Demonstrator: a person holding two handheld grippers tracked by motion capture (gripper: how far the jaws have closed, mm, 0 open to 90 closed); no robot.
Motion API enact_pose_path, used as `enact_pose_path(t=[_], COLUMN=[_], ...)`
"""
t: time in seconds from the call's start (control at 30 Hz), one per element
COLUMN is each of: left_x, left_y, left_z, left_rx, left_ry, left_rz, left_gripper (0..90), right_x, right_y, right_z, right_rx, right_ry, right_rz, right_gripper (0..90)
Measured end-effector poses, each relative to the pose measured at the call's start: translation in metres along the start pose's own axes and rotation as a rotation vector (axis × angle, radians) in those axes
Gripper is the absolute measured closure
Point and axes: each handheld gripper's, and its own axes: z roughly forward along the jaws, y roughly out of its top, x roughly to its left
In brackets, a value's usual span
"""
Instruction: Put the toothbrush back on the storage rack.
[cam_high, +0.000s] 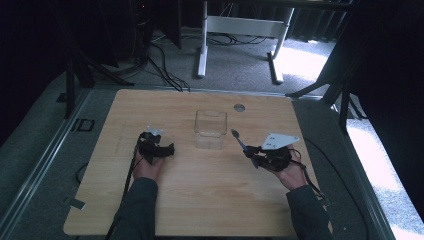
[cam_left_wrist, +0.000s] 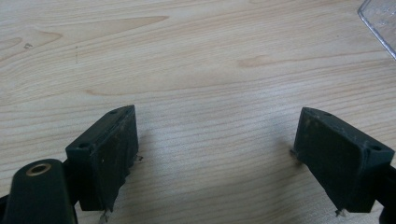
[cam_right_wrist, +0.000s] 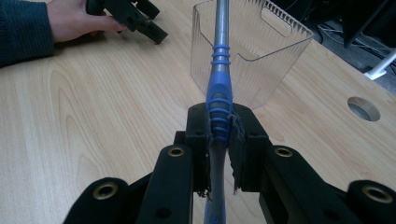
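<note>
A clear plastic bin (cam_high: 210, 129) stands near the middle of the wooden table (cam_high: 200, 200). My right gripper (cam_high: 254, 155) is shut on a blue-and-grey toothbrush (cam_high: 241, 142), whose head end points up and toward the bin. In the right gripper view the toothbrush handle (cam_right_wrist: 219, 88) runs up from between the jaws (cam_right_wrist: 219, 122) in front of the bin (cam_right_wrist: 261, 60). My left gripper (cam_high: 167, 149) rests on the table left of the bin, open; in the left gripper view its jaws (cam_left_wrist: 215, 140) stand wide apart over bare wood, with the bin's corner (cam_left_wrist: 380, 21) at the top right.
A round hole (cam_high: 239, 107) sits in the table behind the bin. Beyond the table's far edge are desk legs (cam_high: 202, 50) and cables (cam_high: 165, 65) on the floor. Dark frame posts stand at both sides.
</note>
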Motion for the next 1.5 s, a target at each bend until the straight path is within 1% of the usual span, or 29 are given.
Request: enact_pose_path(t=[0.23, 0.37, 0.77, 0.9, 1.07, 1.2, 1.33, 1.5], left_x=[0.000, 0.000, 0.000, 0.000, 0.000, 0.000, 0.000, 0.000], left_y=[0.000, 0.000, 0.000, 0.000, 0.000, 0.000, 0.000, 0.000], left_z=[0.000, 0.000, 0.000, 0.000, 0.000, 0.000, 0.000, 0.000], left_rx=[-0.001, 0.000, -0.001, -0.001, -0.001, -0.001, -0.001, -0.001], left_ry=[0.000, -0.001, -0.002, -0.001, -0.002, -0.001, -0.002, -0.001], left_rz=[0.000, 0.000, 0.000, 0.000, -0.001, -0.001, -0.001, -0.001], left_gripper=[13.9, 13.9, 13.9, 13.9, 13.9, 13.9, 13.9, 13.9], right_x=[0.000, 0.000, -0.002, -0.003, -0.004, -0.005, -0.006, -0.008], right_y=[0.002, 0.003, 0.006, 0.008, 0.010, 0.011, 0.013, 0.014], right_z=[0.002, 0.003, 0.004, 0.005, 0.005, 0.007, 0.008, 0.009], right_rx=[-0.008, 0.002, -0.008, -0.025, -0.036, -0.055, -0.073, -0.083], right_ry=[-0.005, -0.011, -0.023, -0.033, -0.037, -0.040, -0.040, -0.048], right_rz=[0.004, 0.000, 0.006, 0.016, 0.026, 0.038, 0.058, 0.074], right_gripper=[78.9, 78.9, 78.9, 78.9, 79.0, 79.0, 79.0, 79.0])
